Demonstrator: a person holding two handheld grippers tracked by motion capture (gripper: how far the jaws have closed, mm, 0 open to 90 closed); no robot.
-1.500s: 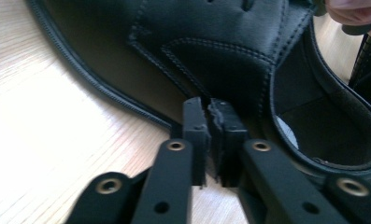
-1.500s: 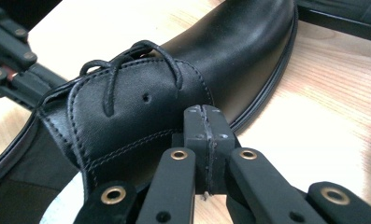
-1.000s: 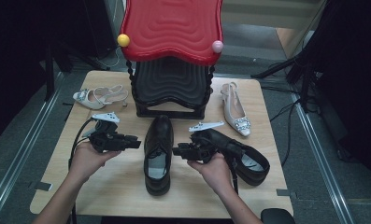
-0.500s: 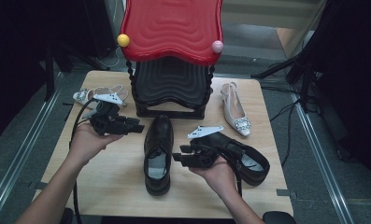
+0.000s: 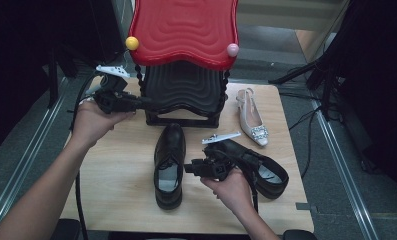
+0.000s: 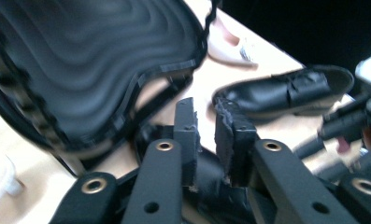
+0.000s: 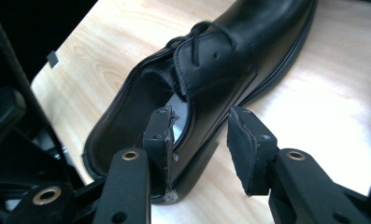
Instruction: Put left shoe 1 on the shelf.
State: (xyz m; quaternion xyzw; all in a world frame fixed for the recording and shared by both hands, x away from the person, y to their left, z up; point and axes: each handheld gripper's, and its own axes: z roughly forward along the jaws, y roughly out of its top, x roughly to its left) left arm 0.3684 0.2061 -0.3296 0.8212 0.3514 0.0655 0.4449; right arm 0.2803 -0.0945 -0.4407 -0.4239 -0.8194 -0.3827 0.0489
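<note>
Left to right. Left gripper (image 5: 136, 102), raised at the far left beside the black ribbed plastic lower shelf (image 5: 183, 92) of the shoe rack with its glossy red wavy top tier (image 5: 186, 30); its jaws have just been closing and now stand narrow with nothing between them, as the left gripper view confirms. No shoe shows on the lower shelf where it is visible. Centre: black leather lace-up shoe (image 5: 169, 162) on the pale wooden table (image 5: 116, 175), long axis running near to far, toe towards the rack. Right gripper (image 5: 192, 168), level, lies just right of this shoe and points left across that axis; in the right gripper view the jaws stand moderately wide, one pad (image 7: 160, 135) inside the opening, the other outside the side wall, apparently not yet pressing. The right hand is the nearer. Behind it a second black shoe (image 5: 258, 167); far right, a beige slingback pump with jewelled buckle (image 5: 251, 122), toe near
</note>
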